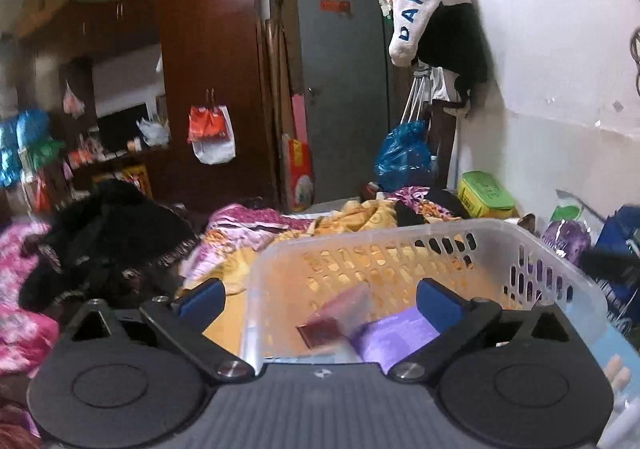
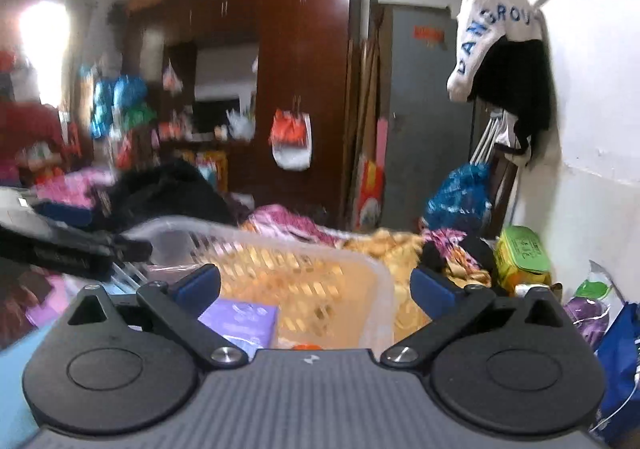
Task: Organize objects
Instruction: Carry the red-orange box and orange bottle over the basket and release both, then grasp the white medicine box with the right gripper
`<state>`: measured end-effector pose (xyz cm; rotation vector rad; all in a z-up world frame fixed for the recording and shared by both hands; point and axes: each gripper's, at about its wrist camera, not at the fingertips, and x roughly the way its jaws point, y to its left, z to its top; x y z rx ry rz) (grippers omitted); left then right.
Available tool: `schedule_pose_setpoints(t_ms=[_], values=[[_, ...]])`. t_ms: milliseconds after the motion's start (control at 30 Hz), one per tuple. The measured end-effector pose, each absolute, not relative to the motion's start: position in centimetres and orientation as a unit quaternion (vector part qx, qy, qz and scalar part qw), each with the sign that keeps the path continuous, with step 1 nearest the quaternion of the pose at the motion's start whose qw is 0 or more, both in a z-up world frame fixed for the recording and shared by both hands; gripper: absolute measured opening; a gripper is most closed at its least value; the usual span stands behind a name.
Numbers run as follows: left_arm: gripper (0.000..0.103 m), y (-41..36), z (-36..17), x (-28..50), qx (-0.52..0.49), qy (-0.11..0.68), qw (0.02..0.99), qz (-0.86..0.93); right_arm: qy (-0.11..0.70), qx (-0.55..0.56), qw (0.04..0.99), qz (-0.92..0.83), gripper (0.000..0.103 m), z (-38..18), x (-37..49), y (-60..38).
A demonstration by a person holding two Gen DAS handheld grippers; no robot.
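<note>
A clear plastic basket sits on the bed; it also shows in the right wrist view. Inside lie a purple box, also in the right wrist view, and a blurred dark red packet. My left gripper is open and empty, over the basket's near left corner. My right gripper is open and empty, over the basket's near right corner. A bit of something orange shows at the right gripper's body edge.
The bed is covered with yellow and pink bedding and a black fringed cloth. A green box and bags stand by the right wall. A brown wardrobe and grey door are behind.
</note>
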<state>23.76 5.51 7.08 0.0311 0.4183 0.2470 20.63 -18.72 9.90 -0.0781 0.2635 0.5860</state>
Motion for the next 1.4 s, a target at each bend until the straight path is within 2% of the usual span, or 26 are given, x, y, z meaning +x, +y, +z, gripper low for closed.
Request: schedule_pose_setpoints(t_ms=[133,367,467,667,800,867,1033,1400], values=[[0.1,3.9,5.6,17.6,-0.01,0.188,0.98,0.062,0.17,-0.007,0.934,0.313,0.103,8.8,17.4,-22.2],[0.099,-3.0,-2.0,7.8,0.02,0.209,0.977,-0.04,0.198,-0.028,0.922,0.33,0.103,0.7,8.7,-27.7],[0.099,-4.7,-3.7,5.9,0.004,0.222,0.972,-0.08,0.203,0.016,0.921,0.333,0.103,-1.3,8.0,-29.5],[0.099,-8.5,-5.5,4.8,0.05,0.227,0.967,-0.109,0.22,-0.003,0.909,0.354,0.093,-1.6,9.8,-27.9],[0.099,-9.2,-6.9,5.5,0.06,0.242,0.962,-0.112,0.26,0.016,0.882,0.394,0.086,-2.8,11.3,-27.8],[0.095,-8.9,-7.5,6.0,0.054,0.25,0.961,-0.109,0.266,0.028,0.871,0.412,0.081,-3.8,10.7,-28.5],[0.089,-7.6,-8.0,6.6,0.045,0.251,0.961,-0.104,0.265,0.024,0.858,0.439,0.08,-4.1,8.9,-28.6],[0.088,-4.2,-8.2,6.0,0.067,0.225,0.96,-0.149,0.214,-0.079,0.857,0.461,0.081,-4.7,7.3,-26.8]])
